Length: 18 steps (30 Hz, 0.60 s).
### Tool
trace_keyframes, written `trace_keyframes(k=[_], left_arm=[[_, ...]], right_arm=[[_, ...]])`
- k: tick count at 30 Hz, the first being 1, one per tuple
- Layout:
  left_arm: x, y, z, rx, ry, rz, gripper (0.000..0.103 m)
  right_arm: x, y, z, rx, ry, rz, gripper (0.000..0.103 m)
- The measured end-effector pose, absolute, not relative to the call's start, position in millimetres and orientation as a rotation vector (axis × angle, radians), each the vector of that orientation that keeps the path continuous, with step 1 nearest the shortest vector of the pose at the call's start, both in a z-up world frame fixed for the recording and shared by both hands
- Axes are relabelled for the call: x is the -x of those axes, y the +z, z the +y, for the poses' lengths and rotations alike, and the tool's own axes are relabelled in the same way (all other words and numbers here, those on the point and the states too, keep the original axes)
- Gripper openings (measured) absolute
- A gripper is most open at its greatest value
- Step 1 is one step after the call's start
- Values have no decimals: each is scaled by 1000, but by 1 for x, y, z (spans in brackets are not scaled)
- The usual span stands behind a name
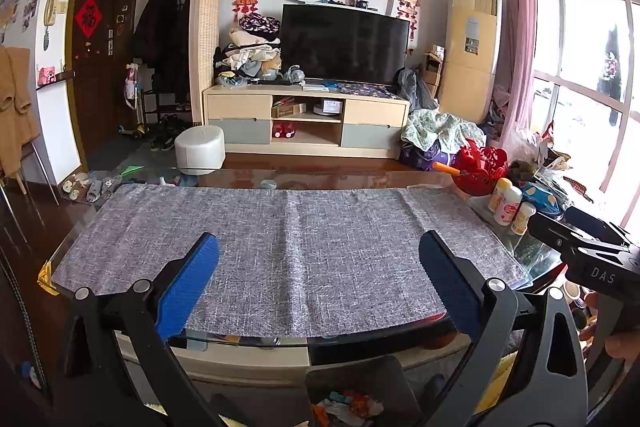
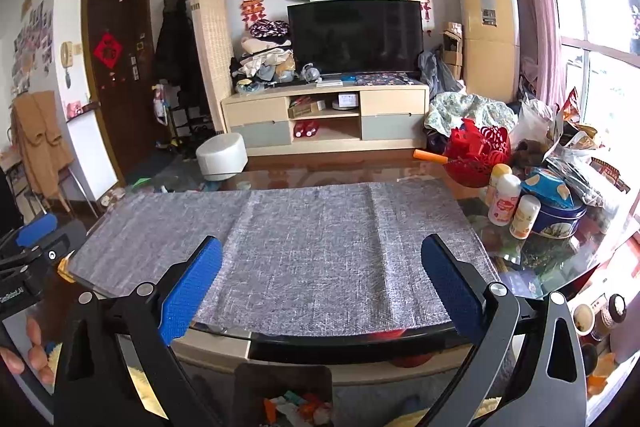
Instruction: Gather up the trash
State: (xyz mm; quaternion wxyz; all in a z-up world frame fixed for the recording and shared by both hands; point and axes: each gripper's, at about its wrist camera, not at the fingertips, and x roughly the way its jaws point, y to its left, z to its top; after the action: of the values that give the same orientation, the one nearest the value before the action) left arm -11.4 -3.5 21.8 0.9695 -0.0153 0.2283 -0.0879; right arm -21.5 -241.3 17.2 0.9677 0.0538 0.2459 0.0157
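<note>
Left tongs: your left gripper [image 1: 318, 283] hangs over the near edge of the grey cloth [image 1: 288, 251], spread wide, nothing between the blue pads [image 1: 188, 291].
Right tongs: your right gripper [image 2: 320, 285] is likewise wide apart and holds nothing.
Trash: colourful scraps lie in the dark bin [image 2: 284, 379] below the glass table [image 2: 520, 267], beneath your grippers.
Table's right end: red basket [image 2: 478, 155], bottles [image 2: 505, 199], blue tin [image 2: 558, 217].
</note>
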Motion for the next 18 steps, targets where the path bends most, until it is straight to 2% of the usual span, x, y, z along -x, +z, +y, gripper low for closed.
trace_keyframes(k=[18], left_arm=[[14,25,5,29,-173,455,95]], right_arm=[[20,19,-242,-111,26,493,100]])
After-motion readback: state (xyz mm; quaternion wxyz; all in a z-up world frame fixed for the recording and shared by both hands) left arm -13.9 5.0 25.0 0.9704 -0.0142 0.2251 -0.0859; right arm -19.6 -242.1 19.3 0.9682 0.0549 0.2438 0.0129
